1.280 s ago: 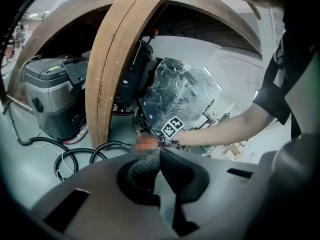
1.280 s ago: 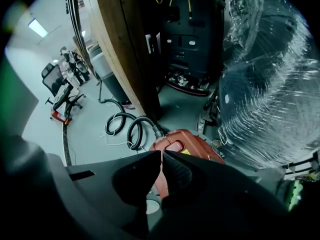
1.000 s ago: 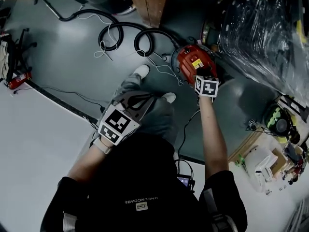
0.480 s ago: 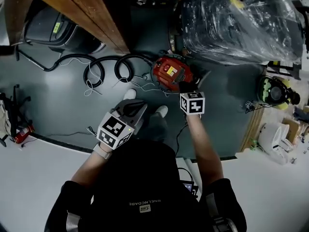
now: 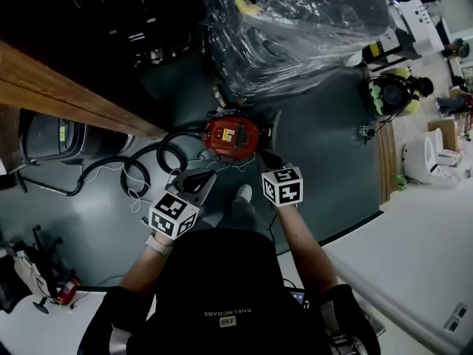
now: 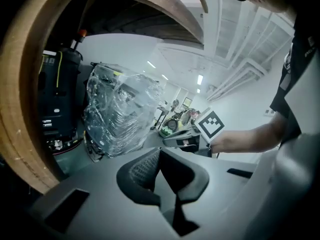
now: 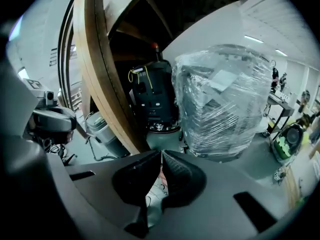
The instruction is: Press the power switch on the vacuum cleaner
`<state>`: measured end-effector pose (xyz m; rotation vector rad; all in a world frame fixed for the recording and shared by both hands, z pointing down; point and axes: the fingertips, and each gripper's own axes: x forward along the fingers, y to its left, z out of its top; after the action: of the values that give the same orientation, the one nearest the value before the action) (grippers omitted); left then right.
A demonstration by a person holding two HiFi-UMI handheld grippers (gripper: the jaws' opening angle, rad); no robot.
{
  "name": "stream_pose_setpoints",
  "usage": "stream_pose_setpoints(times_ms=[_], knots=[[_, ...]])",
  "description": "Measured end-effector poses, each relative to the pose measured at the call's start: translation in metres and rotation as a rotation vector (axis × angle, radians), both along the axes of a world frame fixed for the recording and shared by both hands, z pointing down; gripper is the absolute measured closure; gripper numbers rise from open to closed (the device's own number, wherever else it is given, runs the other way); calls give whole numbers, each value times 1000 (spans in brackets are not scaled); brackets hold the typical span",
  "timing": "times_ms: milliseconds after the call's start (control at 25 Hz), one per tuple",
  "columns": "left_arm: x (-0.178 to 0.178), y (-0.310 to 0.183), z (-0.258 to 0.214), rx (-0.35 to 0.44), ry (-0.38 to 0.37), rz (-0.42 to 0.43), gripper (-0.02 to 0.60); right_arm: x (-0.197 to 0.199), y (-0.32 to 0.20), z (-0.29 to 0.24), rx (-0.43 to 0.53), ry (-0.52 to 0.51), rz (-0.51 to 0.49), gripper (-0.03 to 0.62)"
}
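Observation:
The red vacuum cleaner stands on the dark floor, with a yellow label on its top. In the head view my right gripper hangs shut just off the vacuum's near right side, apart from it. My left gripper is shut and empty, nearer to me at the vacuum's near left. The left gripper view shows its jaws closed, with the right gripper beyond them. The right gripper view shows closed jaws aimed over the vacuum at the room. I cannot make out the power switch.
A black hose and thin cables coil left of the vacuum. A plastic-wrapped pallet stands right behind it, a wooden beam crosses at left, and a green machine sits at right. My shoe is just near the vacuum.
The right gripper has drawn back from the vacuum's top to its near right side. The head view has risen, so the vacuum looks smaller and farther. The left gripper stays shut.

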<state>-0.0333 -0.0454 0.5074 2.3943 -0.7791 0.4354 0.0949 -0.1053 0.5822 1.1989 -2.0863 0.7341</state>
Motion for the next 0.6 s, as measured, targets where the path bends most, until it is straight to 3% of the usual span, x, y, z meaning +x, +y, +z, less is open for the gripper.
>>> stream_pose_setpoints(times_ms=[360,600], knots=[[84,-5,-45,78,39,211,566,62,43,-71,124,-81,210,562],[128,-3,-77,125,64,324,566,98,66,-127,258,-135,325,562]])
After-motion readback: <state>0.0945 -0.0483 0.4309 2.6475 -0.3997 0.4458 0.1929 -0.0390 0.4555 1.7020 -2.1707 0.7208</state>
